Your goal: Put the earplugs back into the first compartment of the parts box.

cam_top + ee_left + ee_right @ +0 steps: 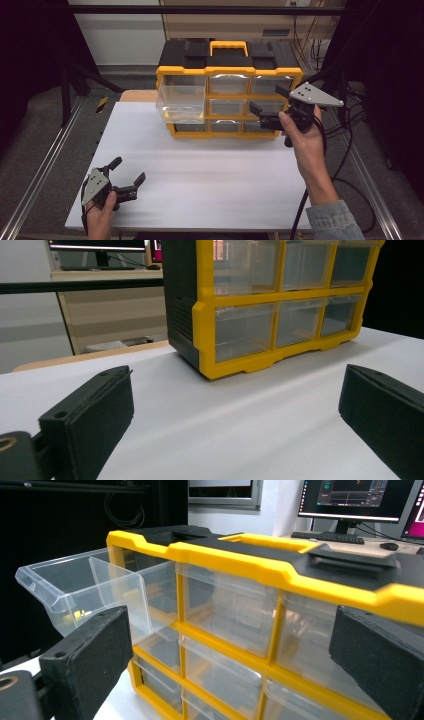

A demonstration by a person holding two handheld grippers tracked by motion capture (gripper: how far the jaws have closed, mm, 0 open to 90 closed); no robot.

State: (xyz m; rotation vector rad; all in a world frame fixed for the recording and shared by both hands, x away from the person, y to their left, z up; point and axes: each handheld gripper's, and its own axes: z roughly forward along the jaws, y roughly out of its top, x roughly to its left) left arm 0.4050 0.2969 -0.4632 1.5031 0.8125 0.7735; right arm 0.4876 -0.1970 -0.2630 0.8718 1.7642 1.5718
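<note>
The left gripper (129, 172) sits low in the person's left hand (102, 212), jaws spread wide with nothing between the fingertips. The right gripper (267, 107) — held up by the right hand (302, 135) — also gapes, jaws parted, nothing gripped.

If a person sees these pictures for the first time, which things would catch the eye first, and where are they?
First comes the yellow and black plastic organiser cabinet with clear drawers, at the far edge of the white table. Next, its clear plastic drawer pulled out, at the middle left of the cabinet, with something small and yellow inside. The right gripper is held open by the cabinet's right end, while the left gripper is open over the table's near left corner.
</note>
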